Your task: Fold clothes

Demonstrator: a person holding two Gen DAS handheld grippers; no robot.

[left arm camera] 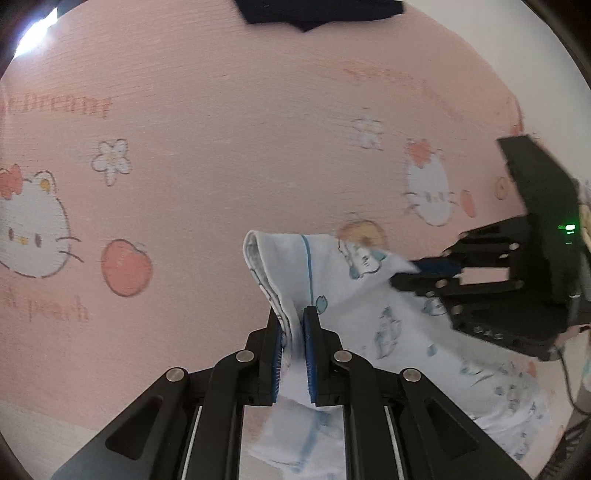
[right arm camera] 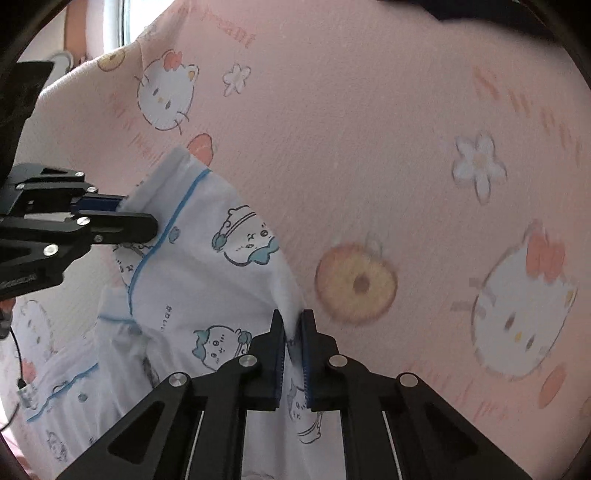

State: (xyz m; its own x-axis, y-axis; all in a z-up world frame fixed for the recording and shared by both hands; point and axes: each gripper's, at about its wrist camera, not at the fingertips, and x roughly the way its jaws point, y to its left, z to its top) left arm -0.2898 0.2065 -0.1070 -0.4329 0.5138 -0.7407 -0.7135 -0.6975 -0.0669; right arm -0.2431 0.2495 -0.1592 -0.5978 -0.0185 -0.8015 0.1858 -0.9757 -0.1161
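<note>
A white garment with blue piping and small cartoon prints hangs stretched between both grippers above a pink sheet. My left gripper is shut on one bunched edge of it, the cloth pinched between the blue pads. In the left wrist view my right gripper comes in from the right, shut on another edge. The right wrist view shows the white garment trailing down to the lower left, my right gripper shut on its hem, and my left gripper clamped on the piped edge at the left.
A pink bedsheet printed with white cats, flowers and peaches fills both views; the same pink bedsheet lies beneath the cloth. A dark garment lies at the far top edge. A thin cable hangs at the left.
</note>
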